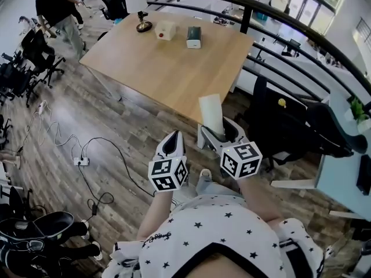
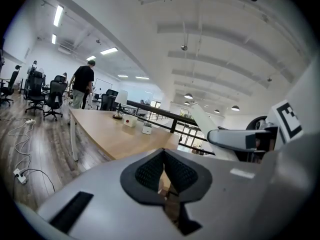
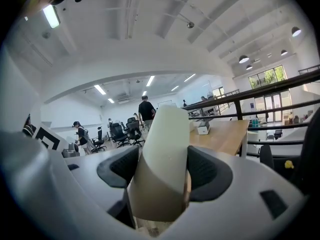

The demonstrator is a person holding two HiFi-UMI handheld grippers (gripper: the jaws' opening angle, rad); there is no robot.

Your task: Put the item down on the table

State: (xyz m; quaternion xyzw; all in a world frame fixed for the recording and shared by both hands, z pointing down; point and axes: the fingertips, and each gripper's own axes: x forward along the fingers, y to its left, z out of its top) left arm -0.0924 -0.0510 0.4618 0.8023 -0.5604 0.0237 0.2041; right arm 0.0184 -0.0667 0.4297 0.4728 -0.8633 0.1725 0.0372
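The item is a tall pale cream tube [image 1: 211,113] [image 3: 167,134]. My right gripper [image 1: 219,133] [image 3: 164,170] is shut on its lower part, and it stands up out of the jaws. It hangs over the wooden floor just short of the near corner of the light wooden table [image 1: 168,68] [image 2: 110,134]. Beside it on the left, my left gripper [image 1: 173,143] [image 2: 164,171] is shut with nothing in it, also short of the table.
At the table's far end stand a dark brown ornament [image 1: 144,23], a white box with a red spot [image 1: 166,30] and a green-and-white box [image 1: 193,37]. A black railing [image 1: 301,33] runs behind. Office chairs [image 1: 290,126] stand to the right, cables [image 1: 81,155] lie at left, and a person [image 1: 58,10] stands far left.
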